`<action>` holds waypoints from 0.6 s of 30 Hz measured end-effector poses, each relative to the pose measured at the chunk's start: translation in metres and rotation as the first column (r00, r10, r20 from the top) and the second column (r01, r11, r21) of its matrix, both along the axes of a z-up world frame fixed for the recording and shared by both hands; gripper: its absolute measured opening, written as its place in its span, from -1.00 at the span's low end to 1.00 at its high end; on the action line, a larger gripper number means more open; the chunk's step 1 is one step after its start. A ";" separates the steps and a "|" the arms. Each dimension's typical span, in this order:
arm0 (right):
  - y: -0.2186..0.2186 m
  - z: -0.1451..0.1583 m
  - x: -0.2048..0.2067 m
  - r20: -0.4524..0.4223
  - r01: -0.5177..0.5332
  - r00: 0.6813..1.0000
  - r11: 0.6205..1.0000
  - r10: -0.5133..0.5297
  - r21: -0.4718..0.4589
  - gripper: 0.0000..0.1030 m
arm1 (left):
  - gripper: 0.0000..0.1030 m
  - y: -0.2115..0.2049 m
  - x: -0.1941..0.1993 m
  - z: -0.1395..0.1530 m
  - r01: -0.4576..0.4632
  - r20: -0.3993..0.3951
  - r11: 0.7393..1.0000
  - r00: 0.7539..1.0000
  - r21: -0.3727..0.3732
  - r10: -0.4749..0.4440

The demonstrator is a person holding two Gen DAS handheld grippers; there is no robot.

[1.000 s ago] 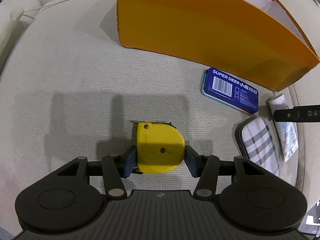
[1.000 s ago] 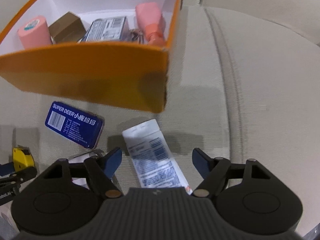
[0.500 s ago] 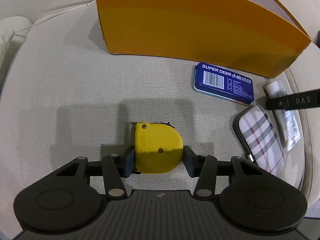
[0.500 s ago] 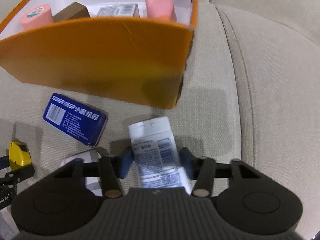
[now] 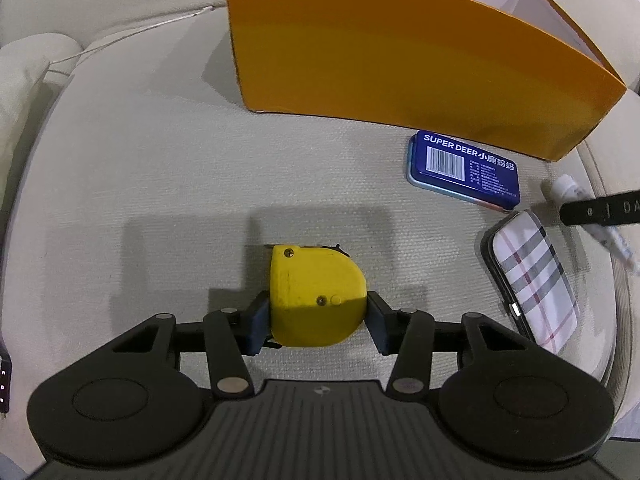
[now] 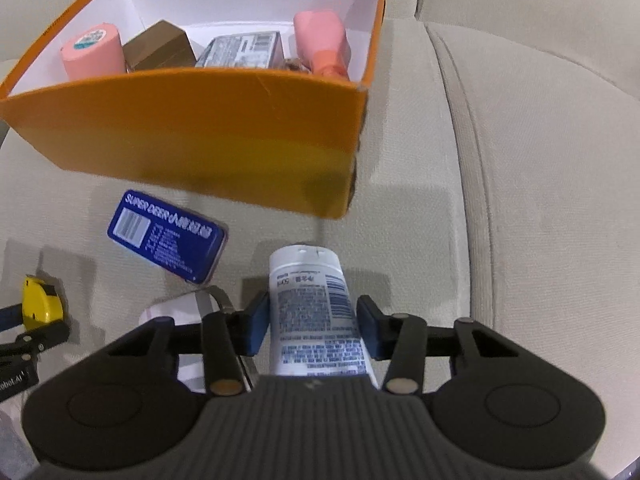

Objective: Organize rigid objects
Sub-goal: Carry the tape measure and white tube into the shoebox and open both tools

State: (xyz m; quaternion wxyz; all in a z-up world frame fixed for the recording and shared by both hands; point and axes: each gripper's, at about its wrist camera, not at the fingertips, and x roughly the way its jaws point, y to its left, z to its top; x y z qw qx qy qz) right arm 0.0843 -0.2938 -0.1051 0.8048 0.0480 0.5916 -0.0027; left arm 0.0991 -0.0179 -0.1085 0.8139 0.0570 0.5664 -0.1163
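A yellow tape measure point(image 5: 316, 292) rests on the beige sofa cushion with my left gripper point(image 5: 318, 324) shut on it, both pads pressing its sides. In the right wrist view a white printed tube point(image 6: 308, 280) points toward the orange box point(image 6: 200, 140). My right gripper point(image 6: 312, 324) holds the tube between its blue pads, and its jaws are still closing on it. The tube's cap end sits just short of the box's near wall. The box holds a pink roll point(image 6: 92, 56), a brown carton point(image 6: 158, 48), a grey packet point(image 6: 240, 50) and a pink bottle point(image 6: 320, 40).
A blue tin point(image 5: 464, 168) lies in front of the orange box point(image 5: 400, 72). A phone in a plaid case point(image 5: 532, 280) lies to the right of the tape measure. Sofa seams and a back cushion point(image 6: 540, 160) run along the right.
The right jaws went from wide apart to closed on the tube, which now sits closer to the box. The left pads tightened on the tape measure.
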 end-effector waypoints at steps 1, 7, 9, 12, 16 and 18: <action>0.000 -0.002 -0.001 -0.011 -0.002 1.000 1.000 0.003 0.004 -0.06 | 0.10 0.000 0.000 -0.001 0.000 -0.003 1.000 1.000 -0.002 0.000; -0.001 -0.022 0.001 -0.047 0.003 0.999 1.000 -0.002 0.018 -0.05 | 0.10 0.002 0.002 -0.005 0.011 -0.017 1.000 1.000 -0.001 -0.011; -0.005 -0.024 0.002 -0.050 0.024 0.999 0.999 -0.022 0.036 -0.02 | 0.10 0.001 0.003 -0.007 0.010 -0.020 1.000 1.000 -0.001 -0.010; -0.013 -0.025 0.004 -0.052 0.049 0.998 0.997 -0.046 0.056 0.04 | 0.10 0.001 0.005 -0.009 0.008 -0.026 1.000 1.000 0.000 -0.008; -0.011 -0.025 0.006 -0.053 0.035 0.998 0.999 -0.033 0.041 0.00 | 0.10 0.002 0.006 -0.008 0.014 -0.028 1.000 1.000 -0.008 -0.014; -0.006 -0.022 0.007 -0.049 0.027 0.998 0.999 -0.025 0.033 -0.06 | 0.10 0.004 0.007 -0.006 0.020 -0.027 1.000 0.999 -0.016 -0.021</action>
